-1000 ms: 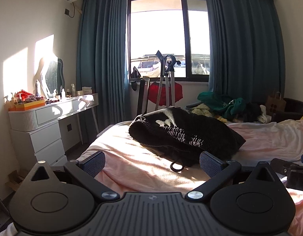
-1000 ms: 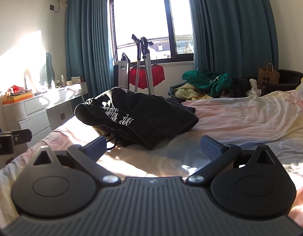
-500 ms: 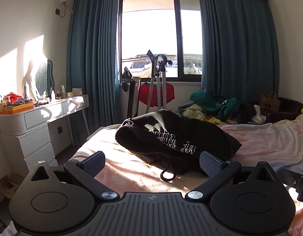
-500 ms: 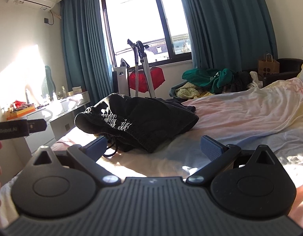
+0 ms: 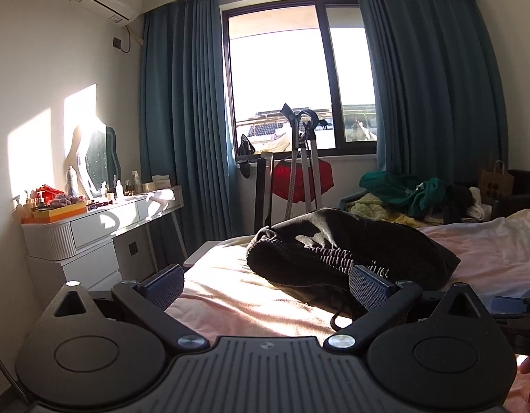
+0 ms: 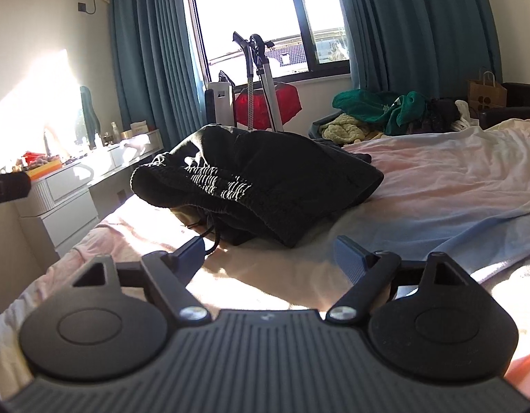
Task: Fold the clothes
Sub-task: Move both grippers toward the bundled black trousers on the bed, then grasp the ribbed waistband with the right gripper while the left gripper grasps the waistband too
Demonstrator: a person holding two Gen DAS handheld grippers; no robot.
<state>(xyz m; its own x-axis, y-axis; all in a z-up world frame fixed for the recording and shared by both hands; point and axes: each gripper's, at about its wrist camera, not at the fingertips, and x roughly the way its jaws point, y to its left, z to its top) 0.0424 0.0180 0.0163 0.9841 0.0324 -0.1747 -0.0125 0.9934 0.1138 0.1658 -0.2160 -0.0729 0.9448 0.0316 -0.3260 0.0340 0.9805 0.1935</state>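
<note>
A crumpled black garment (image 5: pixel 351 247) (image 6: pixel 258 179) with a striped ribbed band and a drawstring lies in a heap on the bed (image 5: pixel 237 296) (image 6: pixel 454 172). My left gripper (image 5: pixel 265 284) hovers low over the sheet in front of it and to its left, open, nothing between the fingers. My right gripper (image 6: pixel 270 253) is just short of the garment's near edge, the drawstring loop beside its left finger (image 6: pixel 189 253). Its jaws are closing, still wide apart, with only sheet between them.
A white dressing table (image 5: pixel 103 220) with bottles and a mirror stands left of the bed. Beyond the bed's far end are a garment steamer stand (image 5: pixel 299 158) with a red cloth, a pile of green and yellow clothes (image 6: pixel 378 110), a paper bag (image 6: pixel 487 91) and teal curtains.
Both grippers moved toward the black garment, which now looks larger. The right gripper dropped lower and its jaws narrowed. The left gripper swung left, so the garment now sits right of centre.
</note>
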